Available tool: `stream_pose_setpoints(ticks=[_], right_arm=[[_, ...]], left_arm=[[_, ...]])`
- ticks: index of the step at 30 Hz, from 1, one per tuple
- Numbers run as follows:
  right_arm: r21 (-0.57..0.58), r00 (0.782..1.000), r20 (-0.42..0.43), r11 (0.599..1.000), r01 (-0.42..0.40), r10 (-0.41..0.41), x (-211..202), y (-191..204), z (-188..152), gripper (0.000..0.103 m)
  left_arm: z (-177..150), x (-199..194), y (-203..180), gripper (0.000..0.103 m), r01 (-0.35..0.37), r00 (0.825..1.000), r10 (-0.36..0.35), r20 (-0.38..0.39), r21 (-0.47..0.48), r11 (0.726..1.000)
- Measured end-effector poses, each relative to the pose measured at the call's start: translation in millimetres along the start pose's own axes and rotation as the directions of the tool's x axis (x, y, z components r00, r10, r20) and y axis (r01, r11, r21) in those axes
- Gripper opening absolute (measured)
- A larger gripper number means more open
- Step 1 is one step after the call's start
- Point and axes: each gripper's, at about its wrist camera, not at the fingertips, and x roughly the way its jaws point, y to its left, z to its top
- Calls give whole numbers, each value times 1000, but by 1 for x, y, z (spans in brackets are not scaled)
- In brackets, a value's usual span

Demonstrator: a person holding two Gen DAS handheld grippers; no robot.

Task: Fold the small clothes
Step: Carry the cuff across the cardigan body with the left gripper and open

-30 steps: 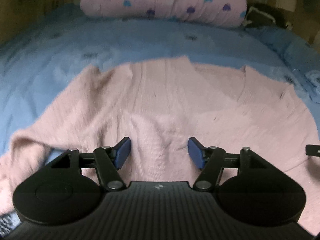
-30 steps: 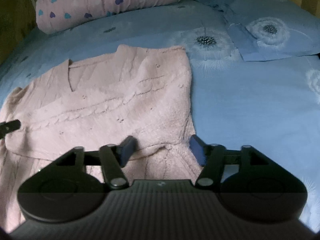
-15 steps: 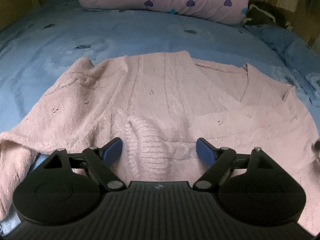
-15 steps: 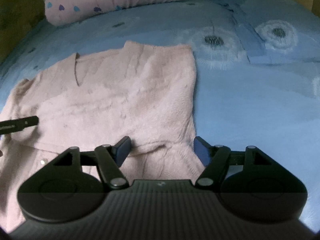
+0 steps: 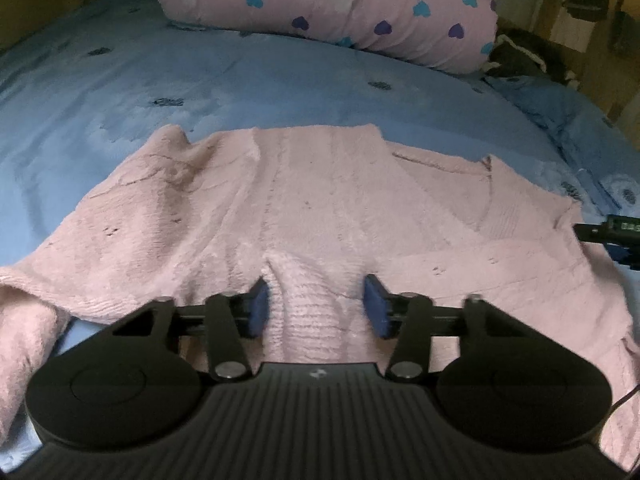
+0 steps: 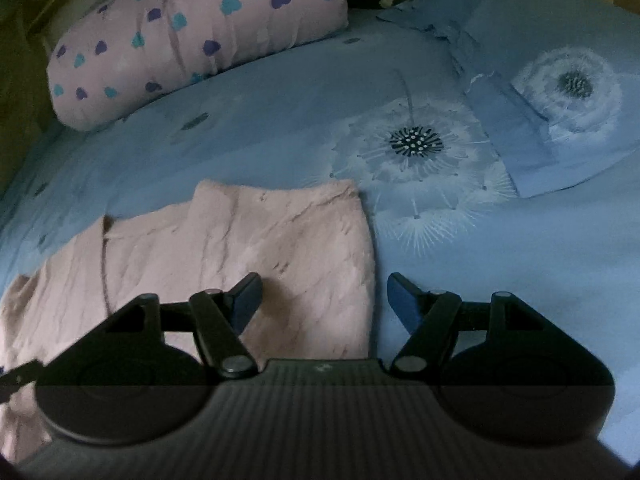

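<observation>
A pink knit sweater [image 5: 328, 208] lies spread on the blue bedsheet [image 5: 200, 72]. My left gripper [image 5: 317, 309] sits low over its near edge, and a ribbed cuff [image 5: 308, 312] bunches up between the blue pads. The jaws are closing, and a gap still shows beside the right pad. In the right wrist view my right gripper [image 6: 324, 300] stands open over the sweater's [image 6: 240, 248] right edge, with its left finger above the knit and its right finger above the bare sheet [image 6: 500, 280]. The right gripper's tip [image 5: 612, 236] pokes into the left wrist view at the far right.
A pink bolster with blue and purple hearts [image 5: 340, 4] lies across the head of the bed. A blue pillow with a dandelion print [image 6: 560, 92] sits at the back right. Dark bundles [image 5: 524, 56] and wooden panels stand behind the bed.
The left jaws spread wider, then narrowed around the ribbed cuff. The right gripper slid to the right, from over the hem fold to the sweater's right edge.
</observation>
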Motion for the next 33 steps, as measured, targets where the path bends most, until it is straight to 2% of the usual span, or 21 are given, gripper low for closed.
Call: stream_pose_setpoints(ticks=[2,4,6,9,13,15,18,19,20,21,23,25,28,31,33], right_arm=[[7,1000,24,1000,-14,14,7,-3,-2,72],[2,998,55,999,-32,32,8,-3,-5,73],[7,996,80,999,-46,45,8,-6,-5,73],[80,988,121,992,-102,92,5,-16,-2,73],[128,978,162,980,-153,132,-4,-26,6,73],[116,979,168,984,-137,116,-5,-25,7,73],[95,989,129,992,-80,68,4,-20,3,72],[84,991,115,994,-76,66,8,-18,0,60],[60,991,117,996,-73,65,9,-15,-4,28],[31,991,113,997,-76,72,10,-12,-6,16],[23,987,144,997,-76,72,6,-8,-7,15],[4,978,203,999,-49,47,-3,-6,-7,15],[-7,968,250,1000,10,-8,-7,-5,-6,15],[-27,971,230,997,79,-70,3,-4,-10,14],[-15,975,212,997,76,-72,8,-7,-9,15]], left_arm=[[1,-2,-2,35,2,1000,-2,13,-1,1000],[3,-6,-3,27,18,1000,-18,25,-11,1000],[5,-10,-5,26,24,999,-24,41,-12,1000],[7,-14,-8,26,20,998,-20,62,3,1000],[5,-13,-10,26,5,998,-5,59,4,1000],[6,-16,-10,25,-1,997,1,73,2,1000],[11,-29,-14,24,1,992,-2,125,10,1000],[15,-34,-15,24,0,989,-2,147,18,1000],[20,-39,-17,24,-8,985,2,175,30,1000],[24,-43,-19,24,-21,980,12,200,43,999],[32,-45,-22,24,-60,969,42,244,68,996],[38,-37,-21,24,-71,967,51,251,70,995],[37,-7,-16,25,-83,976,66,206,79,993],[28,24,-11,27,-110,987,98,130,88,990],[23,32,-10,43,-133,984,119,130,101,986]])
